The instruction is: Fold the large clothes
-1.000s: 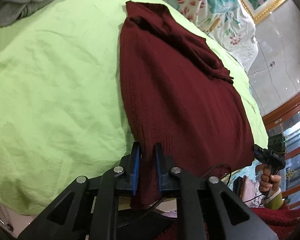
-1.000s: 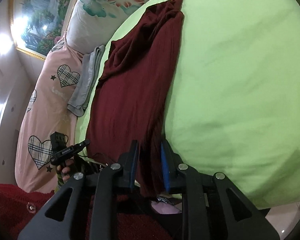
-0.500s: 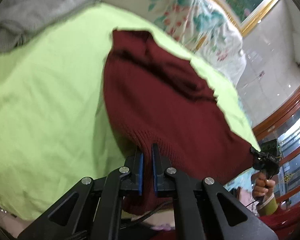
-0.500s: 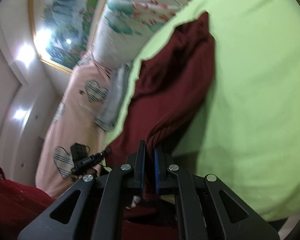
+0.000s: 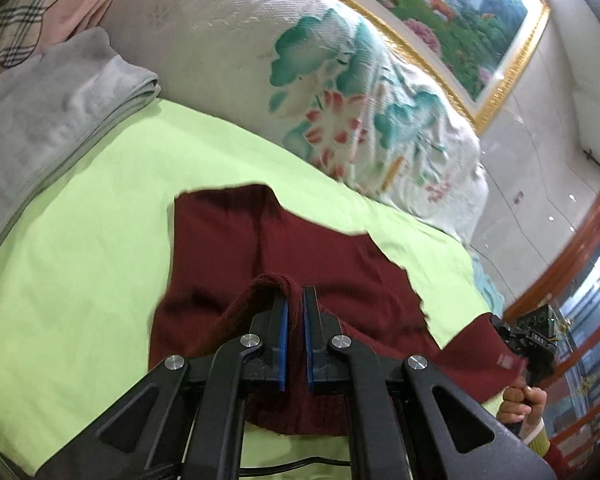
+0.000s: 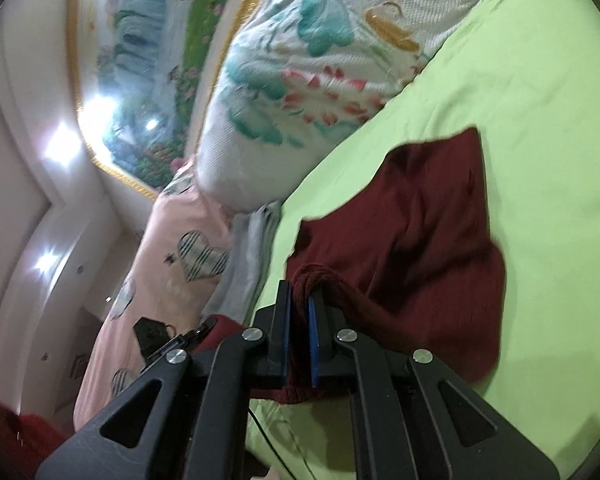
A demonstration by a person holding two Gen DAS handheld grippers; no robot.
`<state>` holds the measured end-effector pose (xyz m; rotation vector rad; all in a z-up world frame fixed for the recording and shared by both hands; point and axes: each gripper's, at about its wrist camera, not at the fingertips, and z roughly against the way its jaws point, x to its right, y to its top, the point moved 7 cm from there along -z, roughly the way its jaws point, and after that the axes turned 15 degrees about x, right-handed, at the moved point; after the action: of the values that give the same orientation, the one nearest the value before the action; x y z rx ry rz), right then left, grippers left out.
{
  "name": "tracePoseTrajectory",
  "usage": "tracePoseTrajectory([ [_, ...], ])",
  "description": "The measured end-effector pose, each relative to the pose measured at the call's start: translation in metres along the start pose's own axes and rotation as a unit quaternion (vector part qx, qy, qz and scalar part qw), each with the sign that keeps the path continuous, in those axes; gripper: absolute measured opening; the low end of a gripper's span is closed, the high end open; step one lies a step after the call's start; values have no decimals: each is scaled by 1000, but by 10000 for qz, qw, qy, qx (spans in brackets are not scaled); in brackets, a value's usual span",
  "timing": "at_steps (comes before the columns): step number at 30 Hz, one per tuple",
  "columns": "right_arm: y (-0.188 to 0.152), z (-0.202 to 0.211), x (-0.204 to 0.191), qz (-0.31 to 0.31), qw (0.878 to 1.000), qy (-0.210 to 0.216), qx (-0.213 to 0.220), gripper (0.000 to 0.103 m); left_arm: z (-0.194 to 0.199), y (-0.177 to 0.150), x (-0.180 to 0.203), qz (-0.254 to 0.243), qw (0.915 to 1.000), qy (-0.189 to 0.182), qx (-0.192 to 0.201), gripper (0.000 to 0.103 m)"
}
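Note:
A dark red knitted garment (image 5: 236, 248) lies on the light green bedsheet (image 5: 88, 240), its near hem lifted off the bed. My left gripper (image 5: 294, 300) is shut on one corner of that hem, which bunches over the fingertips. In the right wrist view my right gripper (image 6: 300, 300) is shut on the other hem corner of the garment (image 6: 432, 216), over the green sheet (image 6: 540, 120). The right gripper also shows at the right edge of the left wrist view, held by a hand (image 5: 520, 400). The left gripper appears small at lower left in the right wrist view.
A floral white quilt (image 5: 340, 92) is rolled along the head of the bed. A folded grey cloth (image 5: 40, 120) lies at the far left, beside a pink heart-print cover (image 6: 172, 264). A framed painting (image 5: 440, 8) hangs on the wall. Wooden door frames (image 5: 572, 264) stand at right.
Both grippers closed on the hem corners, then rose and moved toward the head of the bed, folding the near half of the garment up over its far half.

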<state>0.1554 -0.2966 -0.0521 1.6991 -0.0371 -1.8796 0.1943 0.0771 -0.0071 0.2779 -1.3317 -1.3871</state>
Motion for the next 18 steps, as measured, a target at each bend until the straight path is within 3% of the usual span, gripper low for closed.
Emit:
tracePoseTrajectory([
  [9, 67, -95, 74, -221, 9946, -1006, 115, 8, -126, 38, -37, -14, 9985, 538, -112, 4],
  [15, 71, -132, 117, 73, 9837, -1790, -144, 7, -186, 28, -68, -71, 9948, 912, -446, 4],
  [18, 66, -141, 132, 107, 9797, -1986, -262, 7, -206, 19, -81, -80, 9926, 1071, -575, 4],
])
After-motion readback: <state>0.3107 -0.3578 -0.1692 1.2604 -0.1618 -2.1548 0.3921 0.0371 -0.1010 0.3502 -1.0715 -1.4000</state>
